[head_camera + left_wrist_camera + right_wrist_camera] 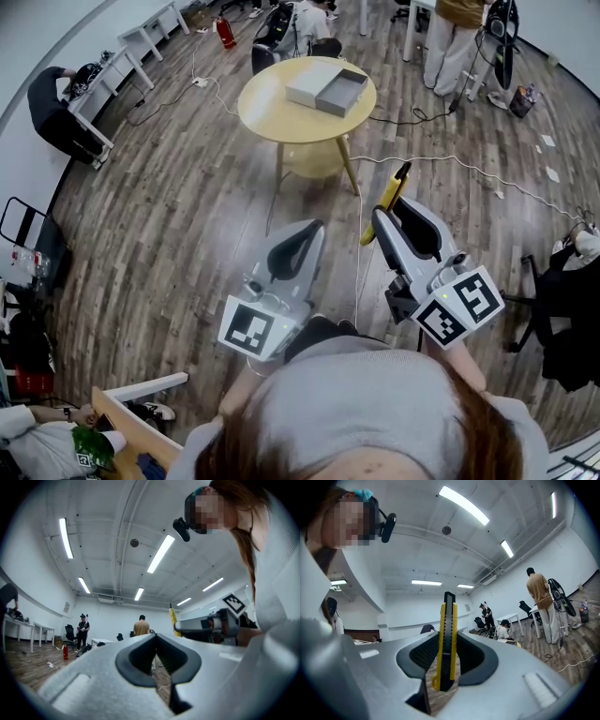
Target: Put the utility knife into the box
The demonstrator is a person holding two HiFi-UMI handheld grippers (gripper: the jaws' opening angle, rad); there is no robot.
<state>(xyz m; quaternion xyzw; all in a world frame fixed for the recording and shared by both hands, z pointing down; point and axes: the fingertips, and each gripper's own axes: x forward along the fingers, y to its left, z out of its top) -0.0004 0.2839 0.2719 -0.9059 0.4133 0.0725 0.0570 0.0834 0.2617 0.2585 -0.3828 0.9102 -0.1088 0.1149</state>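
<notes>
Head view is showing both grippers held out level, side by side, pointing toward the round table [262,122] and well short of it. Right gripper [382,217] is clamping the yellow utility knife [394,190] crosswise. Left gripper [312,228] is sitting closed on nothing. Box [339,92] is resting on that table, with open wooden floor [187,206] lying before it.

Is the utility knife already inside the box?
No, the right gripper holds the utility knife, away from the box on the table.
</notes>
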